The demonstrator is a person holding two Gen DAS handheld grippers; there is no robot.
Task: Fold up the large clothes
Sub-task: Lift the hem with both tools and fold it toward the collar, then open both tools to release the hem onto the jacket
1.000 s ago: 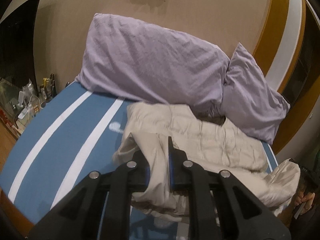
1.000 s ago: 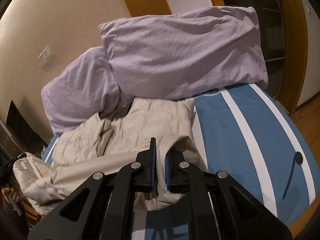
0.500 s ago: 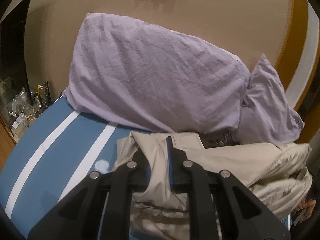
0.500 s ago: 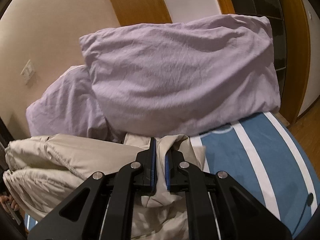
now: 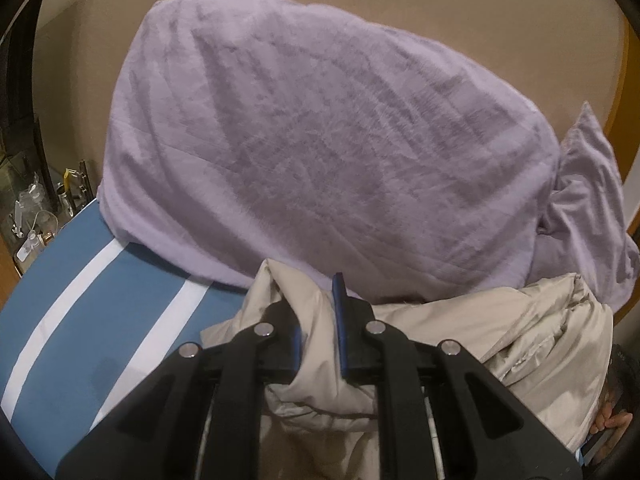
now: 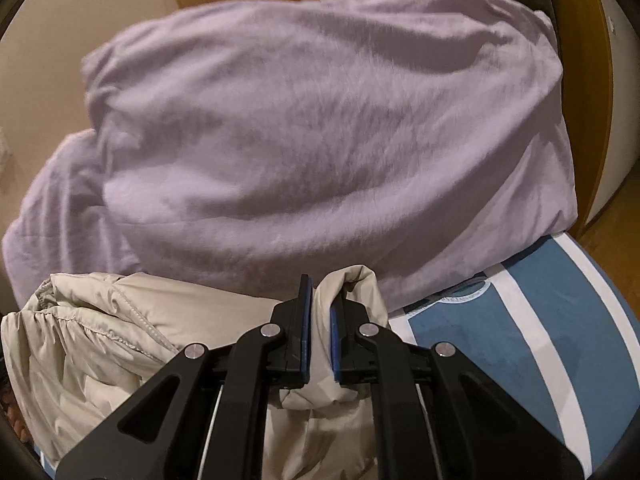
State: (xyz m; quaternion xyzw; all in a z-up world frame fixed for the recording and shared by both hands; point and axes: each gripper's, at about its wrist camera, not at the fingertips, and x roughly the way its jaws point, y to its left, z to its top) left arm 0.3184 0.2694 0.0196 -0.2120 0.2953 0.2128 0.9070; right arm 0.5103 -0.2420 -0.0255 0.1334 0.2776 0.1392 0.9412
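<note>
A beige padded jacket (image 5: 500,336) lies bunched on the blue bed, close against the purple pillows. My left gripper (image 5: 318,312) is shut on a fold of the jacket's near-left edge. In the right wrist view the jacket (image 6: 120,328) spreads to the left, and my right gripper (image 6: 320,304) is shut on a fold of its right edge. Both pinched folds stick up between the blue pads. The jacket's underside is hidden.
Two large purple pillows (image 5: 320,140) (image 6: 320,140) lean on the beige wall right ahead. The bedcover is blue with white stripes (image 5: 80,320) (image 6: 540,340). A side table with small bottles (image 5: 36,216) stands at the left. Wooden floor (image 6: 608,248) shows at the right.
Both grippers have carried the jacket's edge forward over the rest of it toward the pillows, which now fill the views. The jacket has doubled over and bunched up.
</note>
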